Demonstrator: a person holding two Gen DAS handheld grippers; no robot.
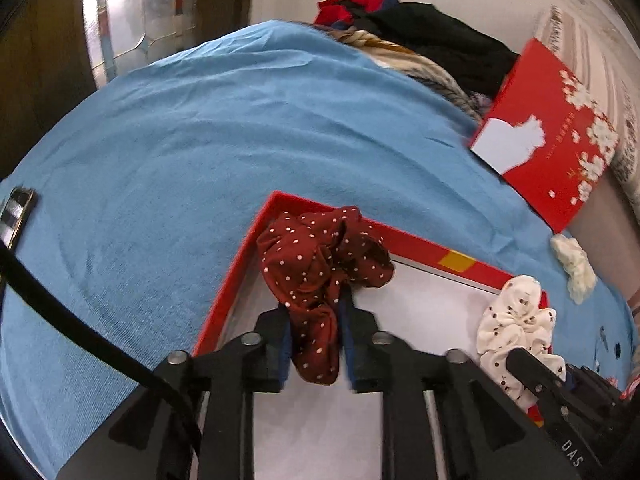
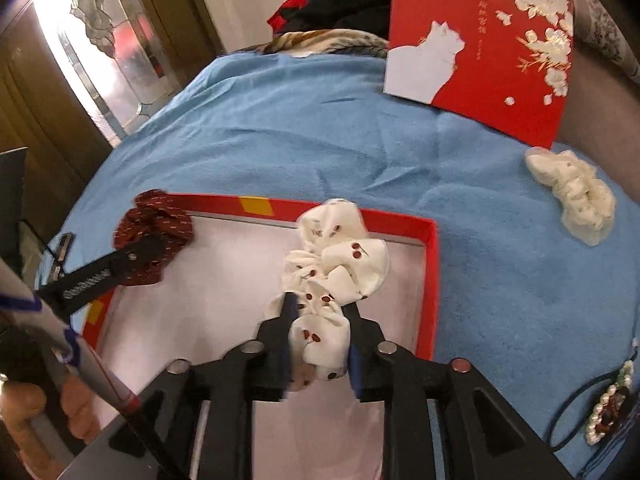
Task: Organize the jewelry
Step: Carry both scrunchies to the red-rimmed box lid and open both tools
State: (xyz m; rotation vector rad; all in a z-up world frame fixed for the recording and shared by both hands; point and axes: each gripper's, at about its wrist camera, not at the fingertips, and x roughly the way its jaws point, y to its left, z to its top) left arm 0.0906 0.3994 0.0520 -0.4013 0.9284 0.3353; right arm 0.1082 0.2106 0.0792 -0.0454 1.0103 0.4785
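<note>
**Two scrunchies carried over the red box**

While both grippers hang above the open box, each one has cloth pinched between its fingers. The left gripper (image 1: 314, 344) is pressed onto a dark red dotted scrunchie (image 1: 320, 256), which bunches up over the far left corner of the red box (image 1: 228, 280). The right gripper (image 2: 320, 340) is clamped on a white cherry-print scrunchie (image 2: 336, 268) that droops over the box's pale floor, near the far right wall.

To set them down well, I would lower each scrunchie until its loose folds rest on the box floor before letting the fingers part, and keep the two apart so they lie side by side and not heaped. The red one looks to drape partly across the rim, so it likely wants drawing inward first; otherwise it may slip out onto the blue cloth (image 1: 200, 140).

Further out, a cream scrunchie (image 2: 572, 196) lies on the cloth beyond the box, below the propped red lid (image 2: 480, 40). A beaded piece (image 2: 608, 412) on a dark cord lies at the right edge, half cut off. The near end of the box is hidden behind the gripper bodies, and whether either scrunchie already touches the floor I cannot tell.
</note>
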